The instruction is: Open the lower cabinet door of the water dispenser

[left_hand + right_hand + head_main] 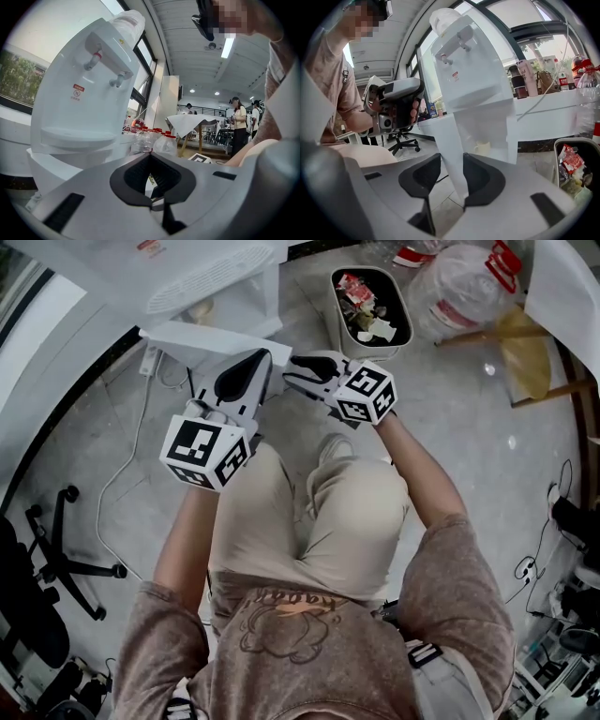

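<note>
legible text: none | water dispenser (pixel 70 117) red sticker (pixel 78 92): unreadable | shirt (pixel 291 624) print: unreadable

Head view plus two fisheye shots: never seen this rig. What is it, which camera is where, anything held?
No robot: a person holds a hand tool with a claw in each hand. The head view looks down from their head; each other view rides on one claw. Right claw pinches the edge of the open cabinet door of the water dispenser. Left claw is shut, empty. On the floor: a full bin and a desk chair.
</note>
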